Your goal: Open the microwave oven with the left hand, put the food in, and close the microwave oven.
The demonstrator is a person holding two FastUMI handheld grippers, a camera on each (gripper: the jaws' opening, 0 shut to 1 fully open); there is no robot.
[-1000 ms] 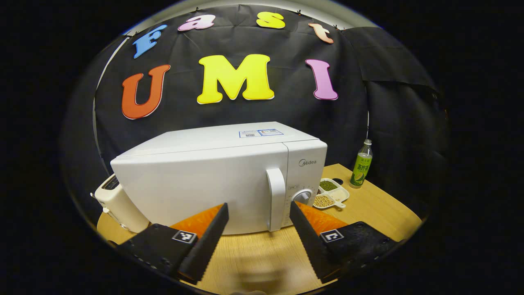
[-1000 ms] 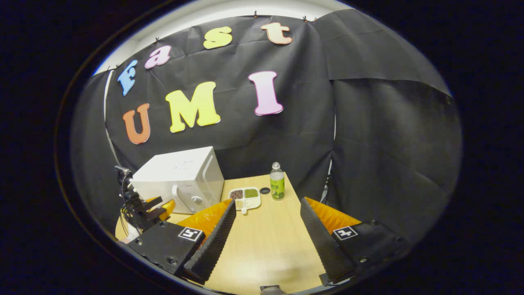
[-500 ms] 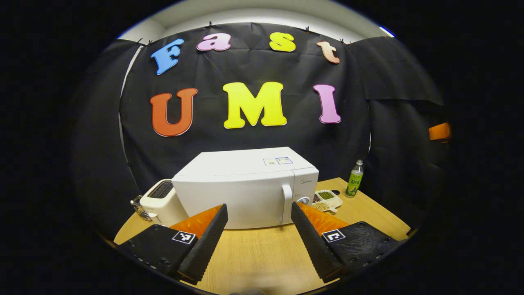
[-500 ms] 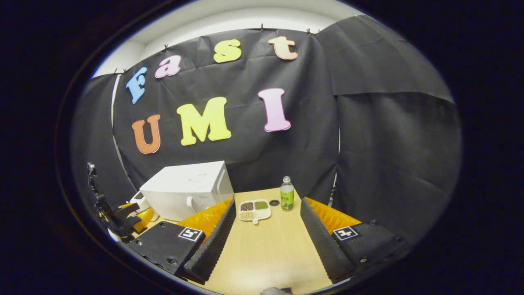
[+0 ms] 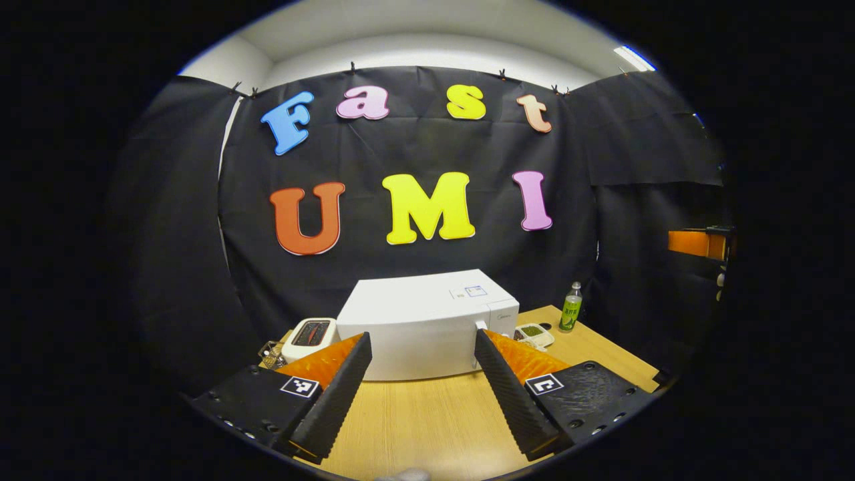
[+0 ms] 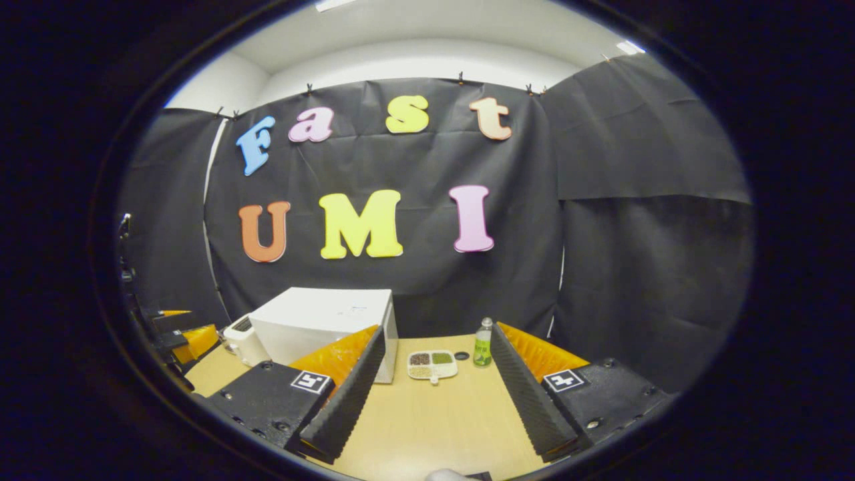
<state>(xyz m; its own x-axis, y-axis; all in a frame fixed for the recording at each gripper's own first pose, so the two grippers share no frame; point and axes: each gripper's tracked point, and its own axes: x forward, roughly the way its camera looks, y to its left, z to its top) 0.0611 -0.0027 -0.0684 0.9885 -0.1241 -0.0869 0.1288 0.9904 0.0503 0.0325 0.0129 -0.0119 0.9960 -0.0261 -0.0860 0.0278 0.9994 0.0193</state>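
A light wooden table (image 5: 427, 421) carries all items. At its far side, against the booth's black cloth wall, stands the white box-shaped microwave oven (image 5: 427, 327), door shut, its vertical white handle (image 5: 479, 327) near the right end of the front. Just beside the oven's left side sits a cream two-slot toaster (image 5: 308, 336), with a small wire item I cannot identify at its outer side. To the oven's right lies a white divided dish (image 6: 433, 365) with a short handle; its compartments hold separate dry grains or beans: dark, green and pale portions are distinguishable in the right gripper view. Near the dish stands an upright green-labelled clear plastic bottle (image 6: 483, 343), and a small dark round cap (image 6: 461, 355) lies between dish and bottle. Nothing stands between my tongs and the oven front.

My left gripper (image 5: 421, 384) is held above the near table area, well apart from the oven, pointing at its front; its fingers are spread and grasp nothing. My right gripper (image 6: 434, 394) is held level above the table, aimed toward the dish and bottle, fingers likewise spread and empty. In the right gripper view, the left gripper's body appears at the far left edge.
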